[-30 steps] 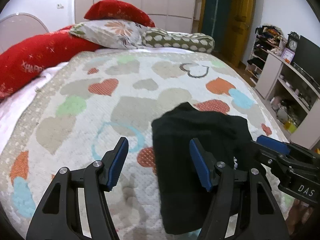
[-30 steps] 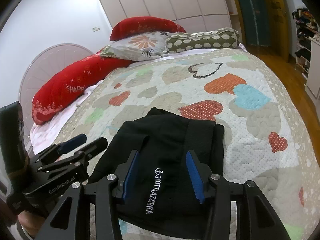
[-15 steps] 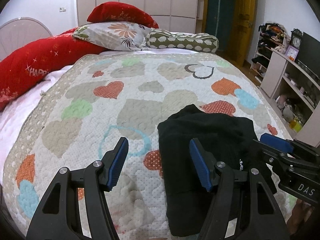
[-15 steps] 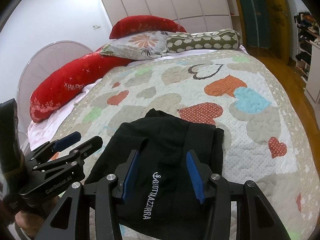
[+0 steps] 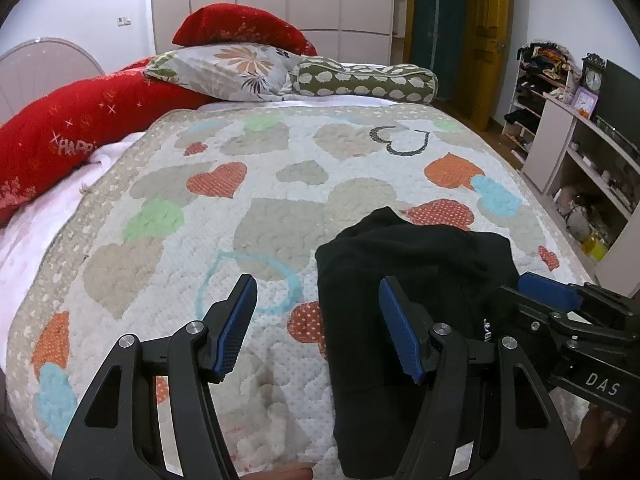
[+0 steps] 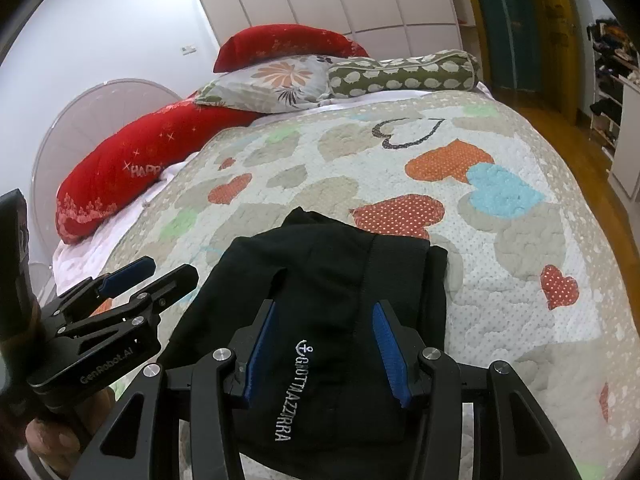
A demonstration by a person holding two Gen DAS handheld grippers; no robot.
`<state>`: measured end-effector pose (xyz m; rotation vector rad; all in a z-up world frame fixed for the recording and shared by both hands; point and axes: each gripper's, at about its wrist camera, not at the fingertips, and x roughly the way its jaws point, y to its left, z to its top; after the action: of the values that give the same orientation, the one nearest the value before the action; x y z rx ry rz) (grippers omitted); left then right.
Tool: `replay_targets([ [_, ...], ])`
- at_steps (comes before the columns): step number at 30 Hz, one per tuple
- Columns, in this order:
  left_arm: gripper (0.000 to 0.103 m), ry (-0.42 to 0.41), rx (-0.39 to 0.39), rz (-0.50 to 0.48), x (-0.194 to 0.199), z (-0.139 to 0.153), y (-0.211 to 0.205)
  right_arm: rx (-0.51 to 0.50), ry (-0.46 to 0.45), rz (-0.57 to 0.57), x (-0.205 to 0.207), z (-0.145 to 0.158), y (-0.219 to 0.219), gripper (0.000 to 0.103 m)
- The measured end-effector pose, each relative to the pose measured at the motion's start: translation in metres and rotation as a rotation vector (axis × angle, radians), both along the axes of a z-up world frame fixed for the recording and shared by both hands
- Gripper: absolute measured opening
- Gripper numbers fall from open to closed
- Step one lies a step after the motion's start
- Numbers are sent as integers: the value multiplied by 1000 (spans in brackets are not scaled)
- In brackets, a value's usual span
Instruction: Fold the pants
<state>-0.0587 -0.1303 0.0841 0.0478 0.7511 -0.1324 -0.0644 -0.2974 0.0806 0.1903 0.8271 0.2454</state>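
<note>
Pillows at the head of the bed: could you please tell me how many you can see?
4: long red pillow on the left, red pillow at the back, floral pillow before it, spotted green bolster on the right. More may be hidden.

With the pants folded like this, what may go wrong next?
1. The pants lie near the quilt edge; a pull toward the person may drag them off.
2. Both claws, left and right, are open above the cloth; closing low may catch the top layer and undo the fold.

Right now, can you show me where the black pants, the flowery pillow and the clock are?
Black pants (image 6: 328,280), right wrist view, on the folded top layer.
Flowery pillow (image 5: 236,70), left wrist view, on its flower print.
Clock (image 5: 593,78), left wrist view, on its round face.
</note>
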Motion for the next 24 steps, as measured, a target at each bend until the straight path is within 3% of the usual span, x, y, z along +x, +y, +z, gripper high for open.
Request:
replay_targets([
  [24,64,5,-8,-11,1,-2,0,10,7,-1,1,-2,1,48],
])
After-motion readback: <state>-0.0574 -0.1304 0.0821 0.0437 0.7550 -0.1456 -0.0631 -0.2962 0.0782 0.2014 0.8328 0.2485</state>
